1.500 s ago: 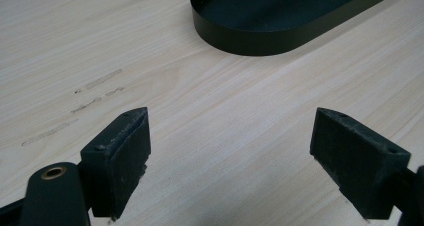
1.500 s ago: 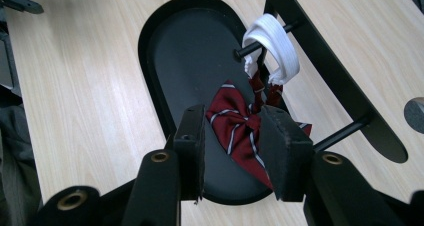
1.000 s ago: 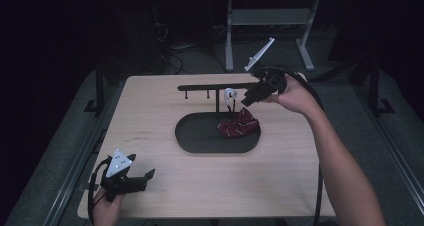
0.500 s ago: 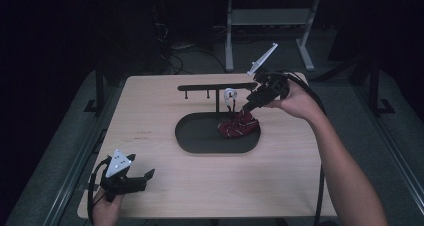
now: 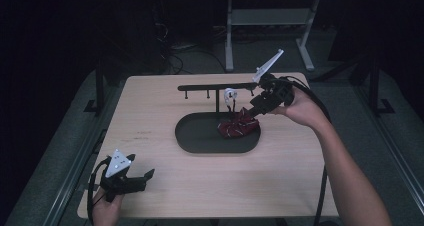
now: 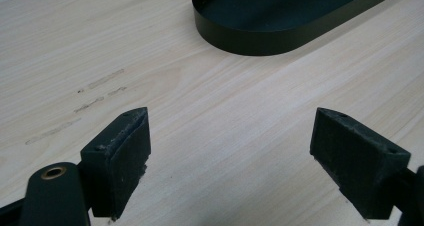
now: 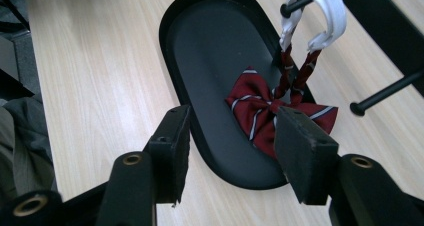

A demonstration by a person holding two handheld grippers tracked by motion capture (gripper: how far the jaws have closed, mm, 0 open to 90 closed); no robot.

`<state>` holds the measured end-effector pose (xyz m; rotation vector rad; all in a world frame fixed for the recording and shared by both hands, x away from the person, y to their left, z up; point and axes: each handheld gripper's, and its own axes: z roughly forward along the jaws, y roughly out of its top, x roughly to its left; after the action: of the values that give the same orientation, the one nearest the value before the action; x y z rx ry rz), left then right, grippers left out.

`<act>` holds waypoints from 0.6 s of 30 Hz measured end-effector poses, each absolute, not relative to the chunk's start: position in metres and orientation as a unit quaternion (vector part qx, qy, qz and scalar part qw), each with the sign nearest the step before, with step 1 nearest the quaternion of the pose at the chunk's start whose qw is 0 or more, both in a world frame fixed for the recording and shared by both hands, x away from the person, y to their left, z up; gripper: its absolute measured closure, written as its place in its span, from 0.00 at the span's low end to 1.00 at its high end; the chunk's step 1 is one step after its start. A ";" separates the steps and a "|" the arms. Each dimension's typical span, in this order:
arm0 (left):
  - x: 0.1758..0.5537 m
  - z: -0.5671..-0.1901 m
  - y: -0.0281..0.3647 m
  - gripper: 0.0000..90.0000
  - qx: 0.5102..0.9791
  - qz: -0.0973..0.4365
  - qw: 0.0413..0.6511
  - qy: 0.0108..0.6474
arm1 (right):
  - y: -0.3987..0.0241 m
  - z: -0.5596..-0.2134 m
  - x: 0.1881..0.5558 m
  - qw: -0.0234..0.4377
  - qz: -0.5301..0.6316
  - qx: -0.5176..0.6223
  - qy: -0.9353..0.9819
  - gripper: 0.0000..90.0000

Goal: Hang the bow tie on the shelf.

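A dark red striped bow tie (image 7: 255, 108) hangs by its red cords from a white hook (image 7: 320, 16) on a peg of the black rack (image 5: 210, 87). Its lower part rests in the black oval tray (image 5: 200, 146). My right gripper (image 7: 232, 113) hovers just above and to the right of the bow tie (image 5: 239, 127), tilted down toward it. Its jaws have just been opening, and the pads press on nothing. My left gripper (image 5: 145, 178) rests low at the table's front left corner, open over bare wood (image 6: 232, 123).
The rack's crossbar has several short pegs; one bare peg (image 7: 385, 93) sticks out to the right of the hook. The tray's near rim (image 6: 260, 38) lies ahead of the left gripper. Table edges and dark floor surround the wooden top.
The right gripper's jaws have spread wider beside the bow tie, which stays hung on its peg. The left gripper has not moved.
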<state>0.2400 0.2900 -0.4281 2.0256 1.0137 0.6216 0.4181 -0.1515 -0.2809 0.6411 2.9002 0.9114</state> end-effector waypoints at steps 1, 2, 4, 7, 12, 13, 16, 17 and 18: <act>0.240 -0.428 0.290 0.18 0.796 0.244 0.385 0.397 | -0.152 -0.282 0.417 0.017 0.293 0.208 0.933 0.52; 0.240 -0.428 0.290 0.18 0.795 0.245 0.387 0.397 | -0.153 -0.282 0.417 0.017 0.294 0.207 0.933 0.51; 0.240 -0.428 0.290 0.18 0.796 0.245 0.386 0.397 | -0.154 -0.283 0.416 0.016 0.291 0.211 0.933 0.51; 0.240 -0.428 0.290 0.18 0.795 0.245 0.386 0.398 | -0.158 -0.285 0.414 0.015 0.296 0.214 0.931 0.50; 0.240 -0.428 0.290 0.18 0.795 0.245 0.386 0.398 | -0.163 -0.288 0.408 0.018 0.298 0.212 0.930 0.49; 0.240 -0.429 0.290 0.18 0.796 0.245 0.386 0.398 | -0.164 -0.289 0.407 0.018 0.299 0.213 0.930 0.48; 0.240 -0.428 0.290 0.18 0.796 0.245 0.386 0.398 | -0.166 -0.291 0.404 0.016 0.299 0.215 0.930 0.48; 0.240 -0.428 0.290 0.18 0.796 0.245 0.386 0.398 | -0.166 -0.291 0.404 0.016 0.299 0.215 0.930 0.48; 0.240 -0.428 0.290 0.18 0.795 0.245 0.386 0.398 | -0.168 -0.293 0.403 0.015 0.301 0.217 0.928 0.47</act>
<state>0.2396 0.2897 -0.4285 2.0253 1.0138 0.6243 0.4026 -0.1675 -0.2927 0.6743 2.8885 0.9373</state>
